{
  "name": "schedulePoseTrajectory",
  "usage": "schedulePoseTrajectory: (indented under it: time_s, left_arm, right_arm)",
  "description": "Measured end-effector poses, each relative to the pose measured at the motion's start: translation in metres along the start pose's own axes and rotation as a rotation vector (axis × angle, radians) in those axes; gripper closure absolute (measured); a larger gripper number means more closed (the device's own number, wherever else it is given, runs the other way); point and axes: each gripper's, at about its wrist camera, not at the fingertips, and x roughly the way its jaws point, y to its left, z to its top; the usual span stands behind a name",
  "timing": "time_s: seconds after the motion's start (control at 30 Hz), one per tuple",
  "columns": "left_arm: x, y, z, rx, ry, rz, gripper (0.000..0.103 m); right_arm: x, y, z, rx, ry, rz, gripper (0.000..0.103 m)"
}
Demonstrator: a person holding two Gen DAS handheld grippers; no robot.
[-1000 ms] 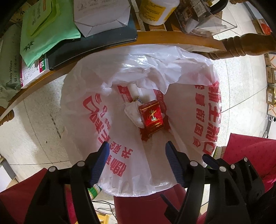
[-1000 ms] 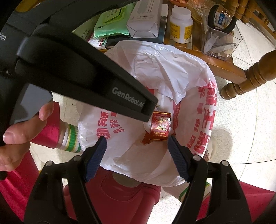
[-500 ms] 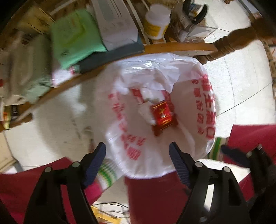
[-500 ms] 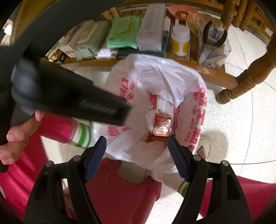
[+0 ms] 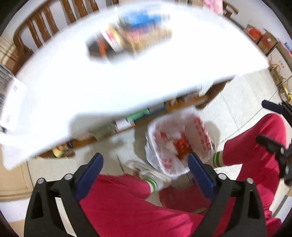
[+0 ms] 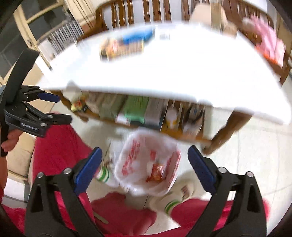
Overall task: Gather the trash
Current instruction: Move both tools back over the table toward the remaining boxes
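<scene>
pale tiled floor (image 5: 242, 109) fills the background, with wooden chairs (image 6: 138, 12) behind a broad white tabletop (image 5: 127, 73) that spans both views, heavily blurred. a smear of coloured packets (image 5: 131, 36) lies on its top; what they are cannot be made out. under the tabletop runs a wooden shelf (image 6: 182, 135) crowded with boxes and a green pack (image 6: 135, 107). the person's red trouser legs (image 5: 127, 206) and striped socks take up the lower part of each view. on the floor between the feet, just in front of the shelf, stands a white trash bag (image 5: 162, 162) with red print, its mouth wide. inside it lies a red carton (image 5: 181, 147) next to crumpled white paper. the left gripper (image 5: 144, 169) hangs above the bag, jaws spread wide and just opened further, nothing between them. the right gripper (image 6: 143, 165) also sits above the bag, its jaws likewise just widened and empty.
</scene>
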Motion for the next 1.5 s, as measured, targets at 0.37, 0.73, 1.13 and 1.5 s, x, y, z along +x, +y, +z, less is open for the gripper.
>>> schedulePoseTrajectory:
  time_s: [0.37, 0.73, 1.13, 1.5]
  left_arm:
    - [-0.093, 0.018, 0.061, 0.206, -0.090, 0.005, 0.011]
    - [-0.091, 0.044, 0.116, 0.211, -0.023, 0.033, 0.011]
    - [-0.060, 0.060, 0.182, 0.229, 0.018, 0.020, 0.011]
    - [-0.011, 0.064, 0.214, 0.237, 0.086, -0.010, 0.011]
  right_arm:
    - [-0.084, -0.012, 0.114, -0.042, -0.158, 0.007, 0.009]
    - [-0.109, -0.028, 0.181, -0.042, -0.218, -0.029, 0.009]
    - [-0.079, -0.039, 0.235, -0.048, -0.203, -0.058, 0.009]
    - [-0.033, -0.053, 0.271, -0.055, -0.135, -0.072, 0.009]
